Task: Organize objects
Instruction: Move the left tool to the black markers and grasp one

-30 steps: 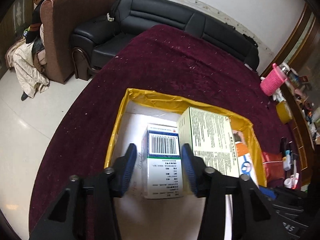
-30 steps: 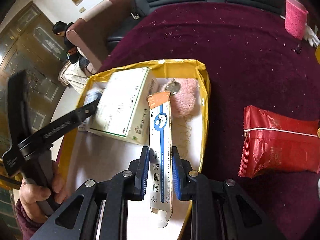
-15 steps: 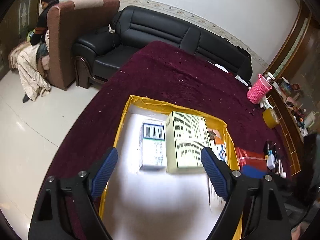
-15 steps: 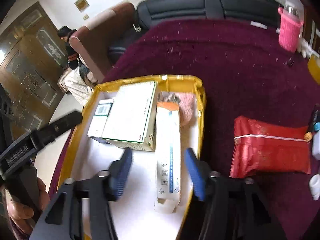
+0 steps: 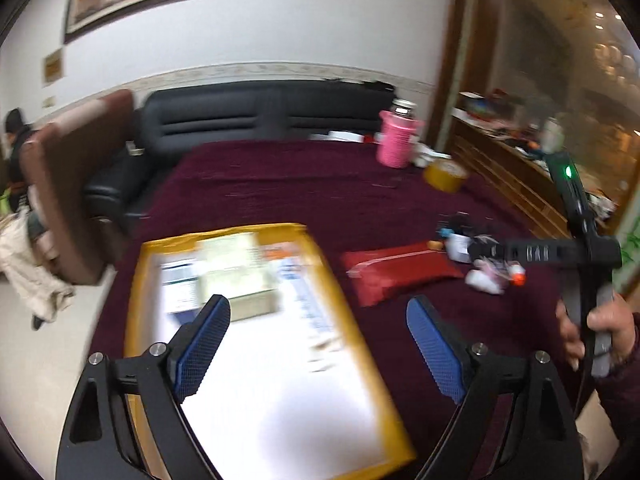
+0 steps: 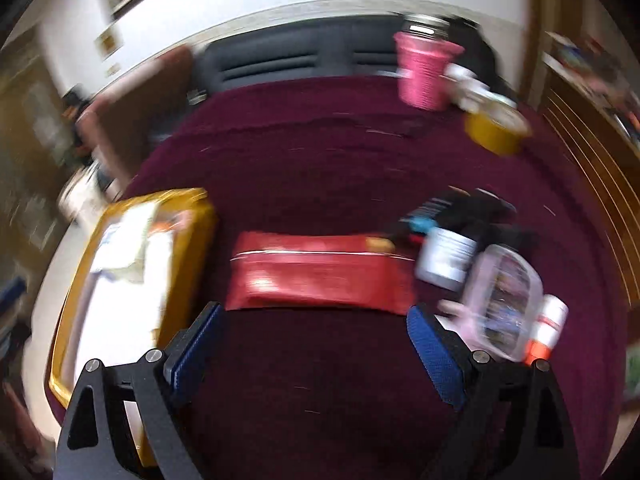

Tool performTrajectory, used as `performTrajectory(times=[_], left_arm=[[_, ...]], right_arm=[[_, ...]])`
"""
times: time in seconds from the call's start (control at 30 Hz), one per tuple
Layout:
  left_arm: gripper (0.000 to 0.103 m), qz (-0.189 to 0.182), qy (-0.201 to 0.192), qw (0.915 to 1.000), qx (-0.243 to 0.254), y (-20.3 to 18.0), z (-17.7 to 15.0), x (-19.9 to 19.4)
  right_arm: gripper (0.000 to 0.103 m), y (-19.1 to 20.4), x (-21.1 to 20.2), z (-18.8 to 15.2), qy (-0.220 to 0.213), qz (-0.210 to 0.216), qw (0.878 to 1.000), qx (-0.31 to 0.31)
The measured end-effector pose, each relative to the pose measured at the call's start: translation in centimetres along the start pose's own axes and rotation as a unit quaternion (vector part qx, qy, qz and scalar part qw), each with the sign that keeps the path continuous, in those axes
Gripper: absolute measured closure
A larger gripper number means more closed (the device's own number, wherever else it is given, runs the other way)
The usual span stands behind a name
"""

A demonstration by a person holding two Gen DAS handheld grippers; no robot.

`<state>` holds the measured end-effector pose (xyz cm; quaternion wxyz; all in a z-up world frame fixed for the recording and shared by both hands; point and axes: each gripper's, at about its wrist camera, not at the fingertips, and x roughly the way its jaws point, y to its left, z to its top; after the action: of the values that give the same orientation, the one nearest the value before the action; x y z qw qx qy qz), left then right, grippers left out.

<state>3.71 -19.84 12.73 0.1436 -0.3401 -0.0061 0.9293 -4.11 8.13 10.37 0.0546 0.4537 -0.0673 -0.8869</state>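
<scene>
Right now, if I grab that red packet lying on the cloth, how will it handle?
The red packet looks like a sealed foil pouch, so probably soft and sagging at the ends. Its glossy surface may slip in the pads. Lying flat, it should not roll.

My dark red cloth-covered table (image 6: 320, 168) carries a yellow-rimmed white tray (image 5: 136, 280) near its left edge, a red foil packet (image 6: 320, 276) beside it.

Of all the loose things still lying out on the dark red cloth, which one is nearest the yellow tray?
The flat red plastic packet; the white bottle and clear pouch lie beyond it.
</scene>
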Motion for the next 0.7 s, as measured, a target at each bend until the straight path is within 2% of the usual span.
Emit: performTrajectory(times=[0.03, 0.1, 0.13, 0.17, 0.2, 0.27, 0.3, 0.37, 0.43, 0.5, 0.6, 0.7], left_arm=[[0.013, -0.008, 0.005, 1.0000, 0.000, -0.9, 0.2, 0.6], [0.014, -0.024, 0.021, 0.9994, -0.011, -2.6, 0.6, 2.6], [0.014, -0.028, 0.029, 0.9991, -0.017, -3.3, 0.8, 3.5], [0.014, -0.029, 0.035, 0.9988, -0.020, -4.0, 0.7, 4.2], [0.014, -0.030, 0.046, 0.9983, -0.020, -5.0, 1.0, 5.5], [0.014, -0.029, 0.062, 0.9976, -0.008, -6.5, 1.2, 6.9], [0.014, -0.030, 0.073, 0.9968, 0.005, -7.6, 1.5, 8.0], [0.014, -0.023, 0.093, 0.9949, 0.032, -9.1, 1.7, 9.7], [0.014, 0.002, 0.108, 0.9921, 0.064, -10.5, 1.9, 11.6], [0.014, 0.024, 0.120, 0.9885, 0.090, -11.6, 2.1, 13.3], [0.014, 0.021, 0.131, 0.9866, 0.095, -12.5, 2.9, 15.0], [0.014, 0.018, 0.119, 0.9870, 0.107, -14.1, 4.4, 16.8]], right_arm=[[0.008, -1.4, -1.1, 0.2, -0.017, 0.002, 1.000, 0.018], [0.005, -4.0, -3.8, 0.2, -0.082, 0.016, 0.996, 0.044], [0.000, -5.2, -4.8, -0.2, -0.117, 0.022, 0.991, 0.063], [0.000, -6.8, -5.3, -0.8, -0.150, 0.037, 0.984, 0.090], [0.000, -8.2, -5.0, -1.3, -0.159, 0.051, 0.979, 0.118], [0.000, -11.7, -2.5, -1.9, -0.117, 0.044, 0.973, 0.196], [0.000, -13.2, -0.7, -2.2, -0.097, 0.064, 0.968, 0.220], [0.000, -14.4, 1.7, -2.6, -0.082, 0.074, 0.969, 0.220], [0.000, -15.1, 3.2, -3.1, -0.085, 0.051, 0.973, 0.209], [0.000, -15.6, 4.0, -3.4, -0.094, 0.063, 0.972, 0.207], [0.000, -17.1, 3.7, -3.3, -0.106, 0.099, 0.963, 0.226], [0.000, -18.4, 2.4, -3.4, -0.134, 0.103, 0.957, 0.238]])
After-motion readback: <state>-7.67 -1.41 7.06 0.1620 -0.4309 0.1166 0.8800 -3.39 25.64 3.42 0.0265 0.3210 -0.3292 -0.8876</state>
